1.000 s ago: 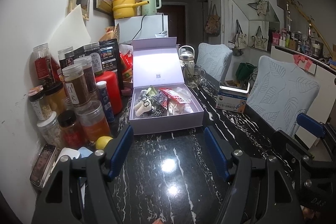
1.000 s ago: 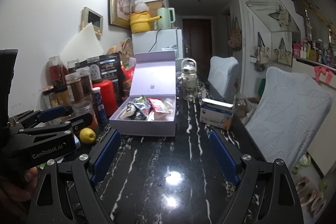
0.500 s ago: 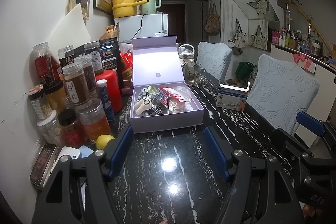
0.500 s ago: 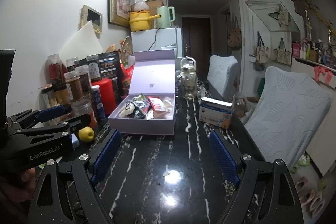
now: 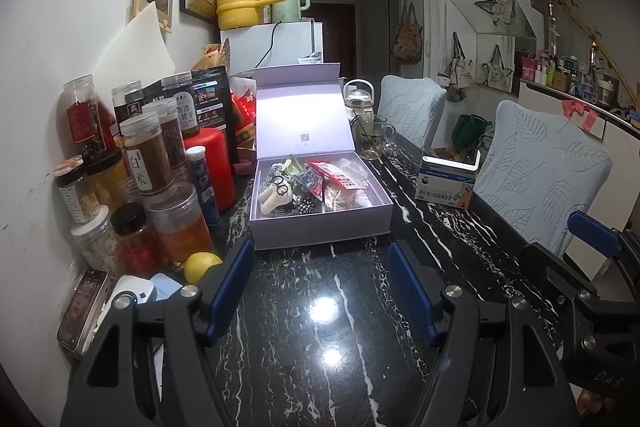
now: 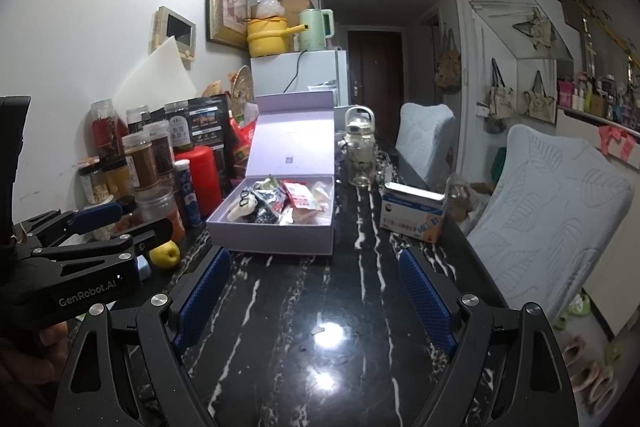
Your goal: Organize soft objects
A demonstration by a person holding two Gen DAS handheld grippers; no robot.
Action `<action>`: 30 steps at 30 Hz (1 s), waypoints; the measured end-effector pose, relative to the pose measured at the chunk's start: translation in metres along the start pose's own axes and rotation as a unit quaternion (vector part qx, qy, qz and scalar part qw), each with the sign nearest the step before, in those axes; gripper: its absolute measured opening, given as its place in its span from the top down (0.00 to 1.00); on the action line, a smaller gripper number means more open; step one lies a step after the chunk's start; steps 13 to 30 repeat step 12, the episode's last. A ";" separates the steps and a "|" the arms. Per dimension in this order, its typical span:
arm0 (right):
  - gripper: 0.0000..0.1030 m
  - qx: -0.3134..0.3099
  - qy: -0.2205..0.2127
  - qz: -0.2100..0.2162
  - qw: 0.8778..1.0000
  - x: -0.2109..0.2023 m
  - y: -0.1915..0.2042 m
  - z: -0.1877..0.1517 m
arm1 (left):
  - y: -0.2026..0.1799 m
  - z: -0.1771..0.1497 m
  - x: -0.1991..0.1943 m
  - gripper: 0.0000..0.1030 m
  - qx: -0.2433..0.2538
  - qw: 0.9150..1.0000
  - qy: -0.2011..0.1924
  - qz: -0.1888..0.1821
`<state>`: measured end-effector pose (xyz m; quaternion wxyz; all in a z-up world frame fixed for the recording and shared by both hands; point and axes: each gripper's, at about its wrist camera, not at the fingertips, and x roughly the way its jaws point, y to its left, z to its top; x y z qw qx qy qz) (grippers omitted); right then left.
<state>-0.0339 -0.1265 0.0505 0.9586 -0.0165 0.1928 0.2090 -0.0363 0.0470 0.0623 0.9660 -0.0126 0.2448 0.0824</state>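
An open lavender box [image 5: 320, 231] [image 6: 272, 239] with its lid upright stands on the black marble table. It holds soft things: a cream plush piece [image 5: 274, 197] [image 6: 242, 209], checked cloth [image 5: 302, 205], a red packet [image 5: 334, 179] [image 6: 298, 195] and clear bags [image 5: 352, 169]. My left gripper [image 5: 320, 285] is open and empty, just short of the box's front wall. My right gripper [image 6: 316, 297] is open and empty, a little further back. The left gripper also shows in the right wrist view [image 6: 96, 227].
Jars and bottles [image 5: 152, 163] crowd the left wall, with a red canister [image 5: 214, 167], a lemon [image 5: 202, 265] and a phone [image 5: 82, 309]. A blue-white carton [image 5: 446, 183] [image 6: 412, 215], a glass mug [image 5: 372, 139] and two covered chairs [image 5: 544, 179] lie right.
The right gripper has drifted slightly back and left, so the box sits a little further off in its view. The left gripper has barely moved. Both stay open.
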 end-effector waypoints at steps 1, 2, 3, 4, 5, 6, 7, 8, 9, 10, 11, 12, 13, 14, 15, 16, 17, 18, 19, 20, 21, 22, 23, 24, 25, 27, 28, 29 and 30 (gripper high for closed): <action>0.15 0.000 0.001 0.000 1.000 0.001 0.000 0.001 | 0.000 0.000 0.001 0.33 0.000 1.000 0.000 0.000; 0.15 -0.001 0.002 0.000 1.000 0.001 -0.001 0.001 | 0.001 -0.001 0.002 0.33 -0.001 1.000 0.001 0.000; 0.14 -0.001 0.003 0.000 1.000 0.002 -0.001 0.000 | 0.001 -0.001 0.003 0.33 -0.002 1.000 0.003 -0.001; 0.14 -0.002 0.004 0.001 1.000 0.002 -0.002 0.000 | 0.002 -0.001 0.005 0.33 -0.004 1.000 0.006 -0.002; 0.14 -0.002 0.005 0.001 1.000 0.002 -0.002 0.000 | 0.002 -0.001 0.006 0.33 -0.005 1.000 0.008 -0.003; 0.14 -0.002 0.005 0.001 1.000 0.002 -0.002 0.000 | 0.003 -0.001 0.007 0.33 -0.007 1.000 0.011 -0.004; 0.14 -0.002 0.006 0.000 1.000 0.002 -0.002 0.000 | 0.003 -0.002 0.007 0.33 -0.007 1.000 0.011 -0.004; 0.14 -0.002 0.005 0.001 1.000 0.002 -0.002 0.000 | 0.003 -0.002 0.007 0.33 -0.007 1.000 0.010 -0.003; 0.14 -0.002 0.005 0.001 1.000 0.002 -0.002 0.000 | 0.003 -0.002 0.007 0.33 -0.006 1.000 0.009 -0.002; 0.14 -0.003 0.005 0.002 1.000 0.002 -0.002 0.000 | 0.002 -0.002 0.006 0.33 -0.006 1.000 0.009 -0.001; 0.14 -0.003 0.005 0.002 1.000 0.003 -0.002 0.000 | 0.002 -0.002 0.006 0.33 -0.005 1.000 0.009 -0.001; 0.14 -0.004 0.005 0.003 1.000 0.003 -0.002 0.001 | 0.002 -0.002 0.006 0.33 -0.006 1.000 0.009 -0.003; 0.14 -0.004 0.005 0.003 1.000 0.003 -0.002 0.001 | 0.002 -0.002 0.006 0.33 -0.006 1.000 0.009 -0.003; 0.14 -0.004 0.005 0.003 1.000 0.003 -0.002 0.001 | 0.002 -0.002 0.006 0.33 -0.006 1.000 0.009 -0.003; 0.14 -0.004 0.005 0.003 1.000 0.003 -0.002 0.001 | 0.002 -0.002 0.006 0.33 -0.006 1.000 0.009 -0.003; 0.14 -0.004 0.005 0.003 1.000 0.003 -0.002 0.001 | 0.002 -0.002 0.006 0.33 -0.006 1.000 0.009 -0.003; 0.14 -0.004 0.005 0.003 1.000 0.003 -0.002 0.001 | 0.002 -0.002 0.006 0.33 -0.006 1.000 0.009 -0.003; 0.14 -0.004 0.005 0.003 1.000 0.003 -0.002 0.001 | 0.002 -0.002 0.006 0.33 -0.006 1.000 0.009 -0.003; 0.14 -0.004 0.005 0.003 1.000 0.003 -0.002 0.001 | 0.002 -0.002 0.006 0.33 -0.006 1.000 0.009 -0.003; 0.14 -0.004 0.005 0.003 1.000 0.003 -0.002 0.001 | 0.002 -0.002 0.006 0.33 -0.006 1.000 0.009 -0.003; 0.14 -0.004 0.005 0.003 1.000 0.003 -0.002 0.001 | 0.002 -0.002 0.006 0.33 -0.006 1.000 0.009 -0.003; 0.14 -0.004 0.005 0.003 1.000 0.003 -0.002 0.001 | 0.002 -0.002 0.006 0.33 -0.006 1.000 0.009 -0.003; 0.14 -0.004 0.005 0.003 1.000 0.003 -0.002 0.001 | 0.002 -0.002 0.006 0.33 -0.006 1.000 0.009 -0.003; 0.14 -0.004 0.005 0.003 1.000 0.003 -0.002 0.001 | 0.002 -0.002 0.006 0.33 -0.006 1.000 0.009 -0.003; 0.14 -0.004 0.005 0.003 1.000 0.003 -0.002 0.001 | 0.002 -0.002 0.006 0.33 -0.006 1.000 0.009 -0.003; 0.14 -0.004 0.005 0.003 1.000 0.003 -0.002 0.001 | 0.002 -0.002 0.006 0.33 -0.006 1.000 0.009 -0.003; 0.14 -0.004 0.005 0.003 1.000 0.003 -0.002 0.001 | 0.002 -0.002 0.006 0.33 -0.006 1.000 0.009 -0.003; 0.14 -0.004 0.005 0.003 1.000 0.003 -0.002 0.001 | 0.002 -0.002 0.006 0.33 -0.006 1.000 0.009 -0.003; 0.14 -0.004 0.005 0.003 1.000 0.003 -0.002 0.001 | 0.002 -0.002 0.006 0.33 -0.006 1.000 0.009 -0.003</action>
